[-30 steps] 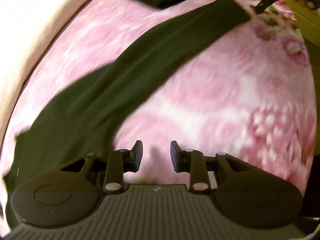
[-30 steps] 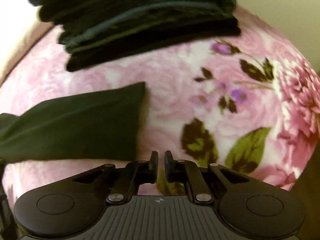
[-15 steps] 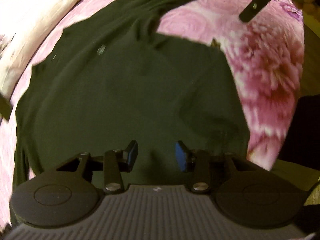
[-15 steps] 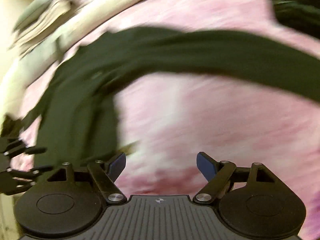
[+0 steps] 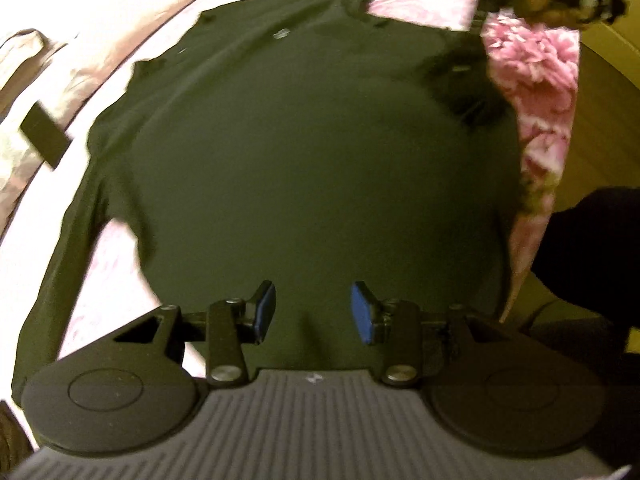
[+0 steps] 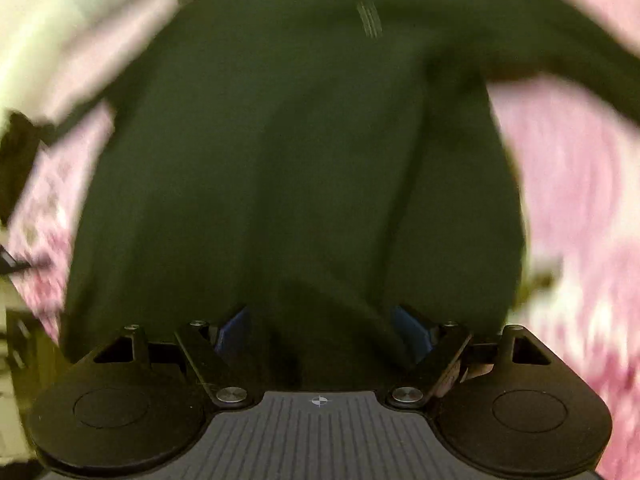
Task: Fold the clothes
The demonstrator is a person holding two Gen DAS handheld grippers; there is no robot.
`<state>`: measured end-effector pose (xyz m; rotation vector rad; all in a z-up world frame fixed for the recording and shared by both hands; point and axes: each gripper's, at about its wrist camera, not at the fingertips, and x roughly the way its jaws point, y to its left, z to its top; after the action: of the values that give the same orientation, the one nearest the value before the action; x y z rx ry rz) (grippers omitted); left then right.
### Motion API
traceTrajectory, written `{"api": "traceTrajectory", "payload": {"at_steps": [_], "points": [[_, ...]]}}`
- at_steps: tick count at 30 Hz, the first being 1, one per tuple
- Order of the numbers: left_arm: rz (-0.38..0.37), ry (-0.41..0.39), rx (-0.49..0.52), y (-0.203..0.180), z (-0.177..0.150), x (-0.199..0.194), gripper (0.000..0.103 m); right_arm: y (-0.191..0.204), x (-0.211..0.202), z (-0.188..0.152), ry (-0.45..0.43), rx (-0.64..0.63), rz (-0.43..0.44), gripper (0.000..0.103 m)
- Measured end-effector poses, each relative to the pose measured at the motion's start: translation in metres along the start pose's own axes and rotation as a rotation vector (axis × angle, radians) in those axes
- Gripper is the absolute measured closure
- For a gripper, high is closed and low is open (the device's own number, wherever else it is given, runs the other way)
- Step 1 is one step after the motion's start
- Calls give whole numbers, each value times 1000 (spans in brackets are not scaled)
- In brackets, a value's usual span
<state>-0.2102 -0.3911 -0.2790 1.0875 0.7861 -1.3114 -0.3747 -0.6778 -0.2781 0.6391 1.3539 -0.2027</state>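
Left wrist view, garment: a dark green long-sleeved shirt (image 5: 312, 152) lies spread flat on a pink floral bedspread (image 5: 532, 92), filling most of the picture.
Left wrist view, left gripper (image 5: 313, 312): its two fingers stand apart over the shirt's lower part, blue pads facing each other, nothing between them.
Left wrist view, only here: a sleeve (image 5: 76, 240) runs down the left side with a patch of bedspread between it and the body; a pale cream cover (image 5: 120, 20) lies along the far edge of the bed; a dark rectangular piece (image 5: 42, 136) sits at the left edge; wooden floor (image 5: 600, 120) shows on the right.
Right wrist view, garment: the same shirt (image 6: 288, 160) is seen head-on, heavily blurred, both sleeves reaching outward near the top.
Right wrist view, right gripper (image 6: 320, 326): the fingers are spread wide, wider than the left pair, with dark cloth in front of them; nothing is clamped.
Right wrist view, only here: pink bedspread (image 6: 580, 200) on both sides of the body.
Markings: a small pale mark (image 5: 281, 33) shows on the chest in the left view and as short stripes (image 6: 370, 20) in the right; neither is sharp enough to read.
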Motion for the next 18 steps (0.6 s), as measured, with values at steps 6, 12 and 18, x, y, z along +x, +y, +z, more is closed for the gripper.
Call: {"api": "traceTrajectory", "payload": {"at_steps": [6, 12, 18], "points": [[5, 21, -53, 24, -21, 1, 66, -31, -22, -65, 144, 146, -186, 21], [9, 43, -107, 47, -42, 1, 66, -64, -58, -106, -113, 447, -153, 21], [25, 89, -170, 56, -43, 1, 65, -75, -34, -104, -170, 454, -118, 22]]}}
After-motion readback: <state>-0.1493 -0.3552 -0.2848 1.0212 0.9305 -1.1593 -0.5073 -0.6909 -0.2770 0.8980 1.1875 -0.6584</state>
